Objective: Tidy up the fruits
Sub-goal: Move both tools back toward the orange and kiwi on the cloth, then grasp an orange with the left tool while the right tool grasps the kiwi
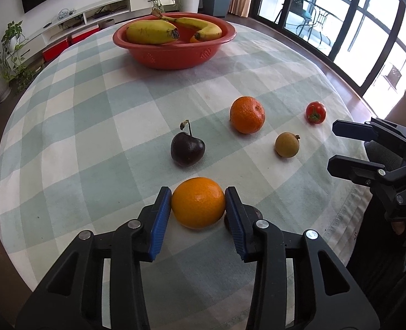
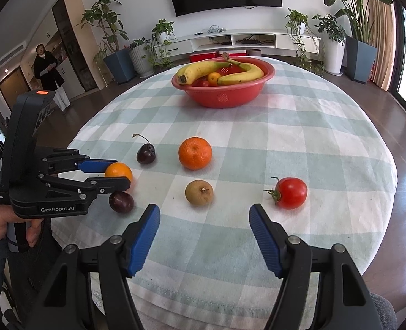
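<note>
My left gripper (image 1: 198, 202) is shut on a small smooth orange (image 1: 198, 203) low over the checked tablecloth; it also shows in the right wrist view (image 2: 119, 172). A dark plum (image 2: 121, 201) lies just beside it, mostly hidden in the left wrist view. A cherry (image 1: 187, 148), a mandarin (image 1: 247, 114), a brown longan-like fruit (image 1: 286, 145) and a tomato (image 1: 316, 112) lie loose on the cloth. The red bowl (image 1: 175, 55) at the far side holds two bananas (image 1: 152, 31) and small fruits. My right gripper (image 2: 204, 231) is open and empty, near the brown fruit (image 2: 199, 193).
The round table's cloth edge (image 2: 203, 302) runs close under my right gripper. A person (image 2: 50, 75) stands far left in the room. Potted plants, a TV cabinet and glass doors surround the table.
</note>
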{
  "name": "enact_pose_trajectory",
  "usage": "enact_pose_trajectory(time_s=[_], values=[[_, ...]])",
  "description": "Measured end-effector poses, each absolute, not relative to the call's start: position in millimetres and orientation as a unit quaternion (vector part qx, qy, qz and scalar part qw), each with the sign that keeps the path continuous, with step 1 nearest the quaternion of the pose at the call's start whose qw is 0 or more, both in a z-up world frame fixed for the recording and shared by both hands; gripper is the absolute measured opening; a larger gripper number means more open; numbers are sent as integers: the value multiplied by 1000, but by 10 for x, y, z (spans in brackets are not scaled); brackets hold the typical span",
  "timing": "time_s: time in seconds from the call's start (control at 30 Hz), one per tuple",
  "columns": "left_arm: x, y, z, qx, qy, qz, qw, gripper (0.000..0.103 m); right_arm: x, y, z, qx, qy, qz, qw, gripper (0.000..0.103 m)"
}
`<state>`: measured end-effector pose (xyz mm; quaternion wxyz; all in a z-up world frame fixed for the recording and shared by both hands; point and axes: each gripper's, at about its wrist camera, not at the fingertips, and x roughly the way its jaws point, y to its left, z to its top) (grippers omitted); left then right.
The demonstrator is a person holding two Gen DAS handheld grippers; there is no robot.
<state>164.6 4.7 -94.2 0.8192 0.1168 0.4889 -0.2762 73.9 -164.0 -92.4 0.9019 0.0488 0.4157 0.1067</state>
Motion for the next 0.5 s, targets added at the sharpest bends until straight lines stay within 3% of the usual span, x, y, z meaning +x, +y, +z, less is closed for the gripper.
enact_pose_trajectory(time_s=[0.33, 0.5], values=[[1595, 261, -843, 72, 471, -271, 836, 38, 983, -1525, -1005, 22, 438, 100, 893, 71], [1512, 370, -786, 47, 462, -268, 844, 38, 1108, -1445, -1117, 0, 455, 95, 886, 64]])
